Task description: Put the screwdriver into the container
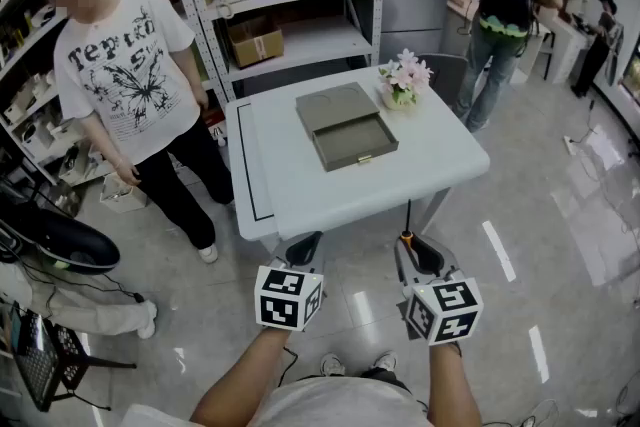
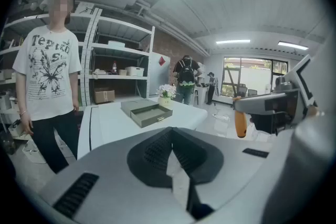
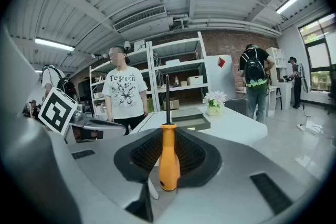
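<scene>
The screwdriver (image 3: pixel 168 157) has an orange handle and a thin dark shaft that points up and forward. My right gripper (image 3: pixel 168 134) is shut on its handle. In the head view the right gripper (image 1: pixel 410 241) is held just short of the white table's near edge, with the screwdriver (image 1: pixel 407 223) pointing at the table. The container (image 1: pixel 350 141) is a shallow open grey box, its lid lying behind it, in the middle of the table. My left gripper (image 1: pixel 303 241) is beside the right one, shut with nothing in it. In its own view the left gripper (image 2: pixel 170 132) faces the container (image 2: pixel 147 113).
The white table (image 1: pixel 430 170) also carries a small pot of pink flowers (image 1: pixel 404 80) at its far right corner. A person in a printed white T-shirt (image 1: pixel 130 75) stands left of the table. Metal shelves (image 1: pixel 290 5) stand behind it, and another person with a backpack (image 1: pixel 505 5) stands far right.
</scene>
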The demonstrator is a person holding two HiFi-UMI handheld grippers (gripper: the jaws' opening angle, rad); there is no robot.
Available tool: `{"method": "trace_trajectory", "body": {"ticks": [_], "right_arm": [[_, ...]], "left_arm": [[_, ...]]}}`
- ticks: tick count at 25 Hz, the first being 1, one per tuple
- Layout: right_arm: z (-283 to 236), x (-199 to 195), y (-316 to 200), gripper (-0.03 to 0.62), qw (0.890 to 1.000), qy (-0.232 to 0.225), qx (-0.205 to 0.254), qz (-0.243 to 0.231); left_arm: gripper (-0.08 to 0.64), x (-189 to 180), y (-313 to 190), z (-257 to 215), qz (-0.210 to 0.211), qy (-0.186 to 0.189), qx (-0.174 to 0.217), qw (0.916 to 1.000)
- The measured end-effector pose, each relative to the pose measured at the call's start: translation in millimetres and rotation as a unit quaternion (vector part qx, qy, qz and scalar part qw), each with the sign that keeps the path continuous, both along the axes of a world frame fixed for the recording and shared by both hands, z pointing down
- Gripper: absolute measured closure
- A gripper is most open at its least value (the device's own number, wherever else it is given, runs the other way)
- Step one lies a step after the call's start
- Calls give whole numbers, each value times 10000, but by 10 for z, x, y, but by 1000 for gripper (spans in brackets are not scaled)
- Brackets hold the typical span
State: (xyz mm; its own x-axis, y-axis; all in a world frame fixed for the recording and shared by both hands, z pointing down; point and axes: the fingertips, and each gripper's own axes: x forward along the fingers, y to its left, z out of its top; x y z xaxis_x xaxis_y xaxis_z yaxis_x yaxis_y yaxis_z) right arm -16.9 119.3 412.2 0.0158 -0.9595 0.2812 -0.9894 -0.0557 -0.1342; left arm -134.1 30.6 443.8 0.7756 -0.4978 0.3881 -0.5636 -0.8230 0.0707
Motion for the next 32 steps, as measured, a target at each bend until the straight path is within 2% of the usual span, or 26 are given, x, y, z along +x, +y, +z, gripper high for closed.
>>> {"method": "trace_trajectory", "body": {"ticks": [7, 16, 23, 32], "right_arm": [[82, -102, -106, 517, 10000, -38, -31, 70], [96, 15, -351, 517, 10000, -51, -2, 26], [123, 361, -703, 517, 9999, -77, 21, -121], [126, 970, -1288, 518, 9980, -176, -91, -595]], "left_arm": [[555, -53, -117, 52, 97, 17, -15, 10000], [557, 71, -359, 60, 69, 54, -31, 10000], [555, 354, -680, 78, -105, 26, -35, 9999], [555, 923, -1176, 36, -540, -67, -105, 9985]]}}
